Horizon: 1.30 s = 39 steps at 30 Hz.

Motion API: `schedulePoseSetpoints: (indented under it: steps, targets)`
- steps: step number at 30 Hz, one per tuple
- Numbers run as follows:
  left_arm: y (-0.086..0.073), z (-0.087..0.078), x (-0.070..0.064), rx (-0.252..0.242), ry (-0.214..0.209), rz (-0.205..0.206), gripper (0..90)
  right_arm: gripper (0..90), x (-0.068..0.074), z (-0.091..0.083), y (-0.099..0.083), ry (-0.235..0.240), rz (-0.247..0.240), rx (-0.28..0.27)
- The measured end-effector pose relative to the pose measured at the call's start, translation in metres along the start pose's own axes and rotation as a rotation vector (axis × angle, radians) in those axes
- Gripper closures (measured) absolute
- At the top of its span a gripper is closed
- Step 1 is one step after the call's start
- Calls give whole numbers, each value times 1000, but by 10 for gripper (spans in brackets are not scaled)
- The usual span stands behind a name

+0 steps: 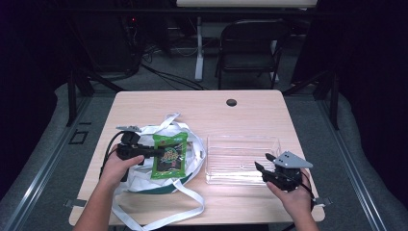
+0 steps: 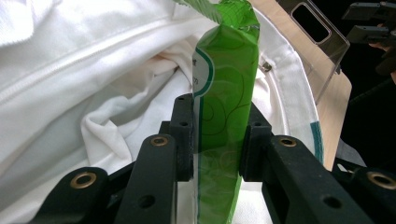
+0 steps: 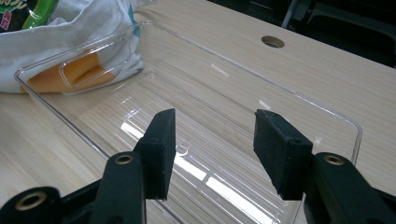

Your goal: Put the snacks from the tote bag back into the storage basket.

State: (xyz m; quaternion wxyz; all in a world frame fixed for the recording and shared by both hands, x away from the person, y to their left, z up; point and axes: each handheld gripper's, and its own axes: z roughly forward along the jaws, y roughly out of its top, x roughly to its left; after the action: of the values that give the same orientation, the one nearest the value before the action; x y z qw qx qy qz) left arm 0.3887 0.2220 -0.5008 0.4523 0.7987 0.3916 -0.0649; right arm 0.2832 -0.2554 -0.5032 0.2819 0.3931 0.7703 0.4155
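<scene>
A green snack packet (image 1: 169,155) (image 2: 224,88) hangs over the mouth of a white cloth bag (image 1: 144,173) (image 2: 84,70) at the table's left. My left gripper (image 1: 156,152) (image 2: 215,135) is shut on the packet, its pads (image 2: 183,135) pressing both faces. To the right lies an empty clear plastic tray (image 1: 243,142) (image 3: 70,93). At the tray's near right corner my right gripper (image 1: 263,162) (image 3: 214,144) stands open above its floor, nothing between its fingers (image 3: 161,144).
The bag's long white straps (image 1: 166,219) trail toward the table's front edge. A round cable hole (image 1: 232,102) (image 3: 272,42) sits near the far edge. Beyond the table stands a black folding chair (image 1: 250,48). Something orange (image 3: 74,70) shows through the tray wall beside the bag.
</scene>
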Motion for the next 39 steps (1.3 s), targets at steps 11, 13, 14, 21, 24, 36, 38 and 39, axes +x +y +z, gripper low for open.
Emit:
schedulePoseSetpoints:
  steps: [11, 13, 14, 21, 24, 36, 38, 39]
  targets:
    - [2, -5, -6, -51, 34, 53, 723, 527, 1, 1, 0, 19, -16, 17]
    - [3, -6, -7, -64, 37, 61, 723, 540, 2, 2, 0, 18, -25, 21]
    - [3, -7, -9, -70, 41, 66, 724, 553, 2, 2, 0, 17, -36, 27]
    - [4, -9, -15, -99, 65, 90, 724, 579, 4, 4, 5, 34, -63, 38]
    - [5, -11, -17, -114, 79, 103, 724, 592, 4, 6, 10, 45, -103, 72]
    - [5, -12, -22, -156, 87, 123, 724, 632, 10, 17, 39, 117, -193, 143]
    - [6, -13, -23, -162, 87, 127, 724, 639, 10, 22, 44, 143, -211, 173]
    - [6, -13, -24, -163, 87, 127, 724, 639, 10, 22, 44, 143, -211, 173]
